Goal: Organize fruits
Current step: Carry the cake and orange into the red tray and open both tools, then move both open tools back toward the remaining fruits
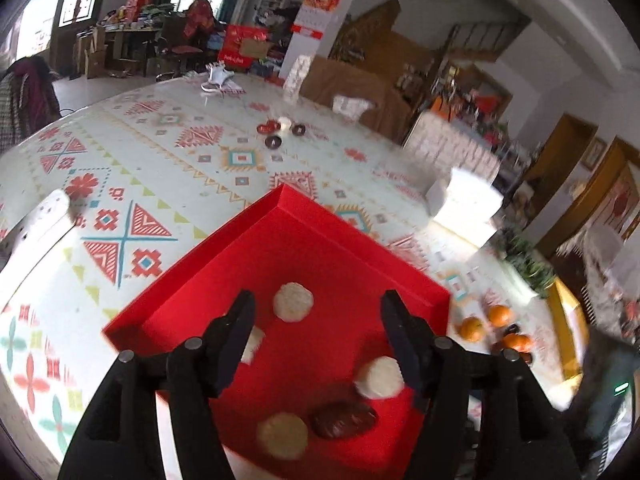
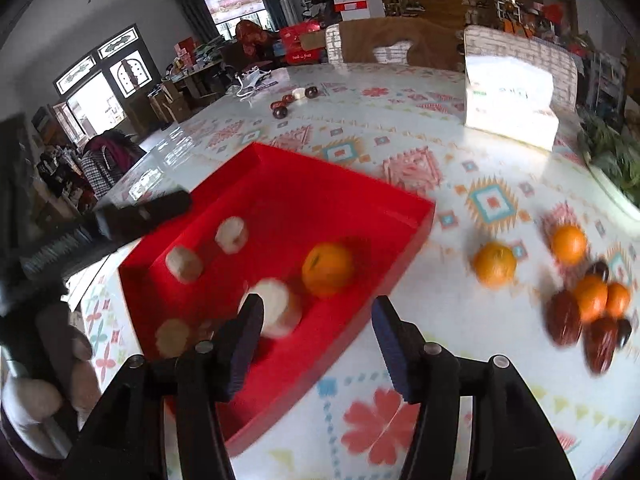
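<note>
Both your left gripper (image 1: pixel 318 312) and right gripper (image 2: pixel 318 316) are open and empty, so grab the round, slippery orange (image 2: pixel 494 264) at middle right gently around its fat middle.

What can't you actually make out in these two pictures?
- Left wrist view: one pale round piece in the red box is half hidden behind the left claw.
- Right wrist view: the dark fruits beside the oranges are motion-blurred, kind unclear.
- Both views: small items far across the table are too tiny to name.
</note>
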{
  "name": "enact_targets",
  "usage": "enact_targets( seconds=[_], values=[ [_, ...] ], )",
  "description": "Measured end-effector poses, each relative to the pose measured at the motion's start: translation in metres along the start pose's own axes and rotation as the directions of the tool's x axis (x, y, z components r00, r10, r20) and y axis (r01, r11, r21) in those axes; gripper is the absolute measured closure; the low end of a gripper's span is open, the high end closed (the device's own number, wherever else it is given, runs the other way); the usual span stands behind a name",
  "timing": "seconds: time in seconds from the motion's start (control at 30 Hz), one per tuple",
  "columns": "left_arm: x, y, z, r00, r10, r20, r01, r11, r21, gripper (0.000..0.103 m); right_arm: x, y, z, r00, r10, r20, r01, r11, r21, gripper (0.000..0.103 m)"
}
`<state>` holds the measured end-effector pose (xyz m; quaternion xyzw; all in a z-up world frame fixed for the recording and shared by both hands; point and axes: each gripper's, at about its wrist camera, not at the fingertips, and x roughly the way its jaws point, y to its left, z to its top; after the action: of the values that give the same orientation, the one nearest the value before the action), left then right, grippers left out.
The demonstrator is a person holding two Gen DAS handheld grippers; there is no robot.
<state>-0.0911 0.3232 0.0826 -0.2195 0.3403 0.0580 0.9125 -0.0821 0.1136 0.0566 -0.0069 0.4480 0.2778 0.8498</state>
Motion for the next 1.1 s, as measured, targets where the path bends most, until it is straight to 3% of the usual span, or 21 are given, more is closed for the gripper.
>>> enact_targets(
  seconds=[0.3, 0.63, 0.8, 0.93, 0.97, 1.1],
  values=[
    [-0.039, -0.017, -0.022, 0.995, 0.027, 0.093, -0.027, 1.0, 0.002, 0.036, 0.014, -0.002, -0.027, 0.998, -0.035, -0.061, 0.037, 0.999, 0.028, 0.04],
    [-0.039, -0.038, -0.039, 0.995, 0.04, 0.092, -0.042, 0.999, 0.028, 0.036, 0.0, -0.006, -0.043, 0.998, -0.052, -0.039, 0.054, 0.998, 0.042, 0.037],
    [-0.047, -0.061, -0.047, 0.992, 0.044, 0.115, -0.055, 0.994, 0.092, 0.034, -0.007, -0.013, -0.047, 0.999, -0.034, -0.036, 0.036, 0.998, 0.045, 0.036],
    [-0.061, -0.081, -0.05, 0.988, -0.003, 0.156, -0.019, 0.99, 0.14, 0.014, -0.046, -0.035, -0.049, 0.997, -0.05, 0.063, 0.047, 0.998, 0.052, 0.036],
    [-0.063, -0.086, -0.051, 0.988, -0.024, 0.153, 0.0, 0.988, 0.157, 0.012, -0.064, -0.048, -0.049, 0.992, -0.065, 0.106, 0.059, 0.997, 0.054, 0.035],
    [-0.056, -0.111, -0.059, 0.991, -0.097, 0.092, 0.076, 0.976, 0.206, 0.011, -0.111, -0.108, -0.054, 0.975, -0.105, 0.197, 0.081, 0.989, 0.124, 0.017]
  ],
)
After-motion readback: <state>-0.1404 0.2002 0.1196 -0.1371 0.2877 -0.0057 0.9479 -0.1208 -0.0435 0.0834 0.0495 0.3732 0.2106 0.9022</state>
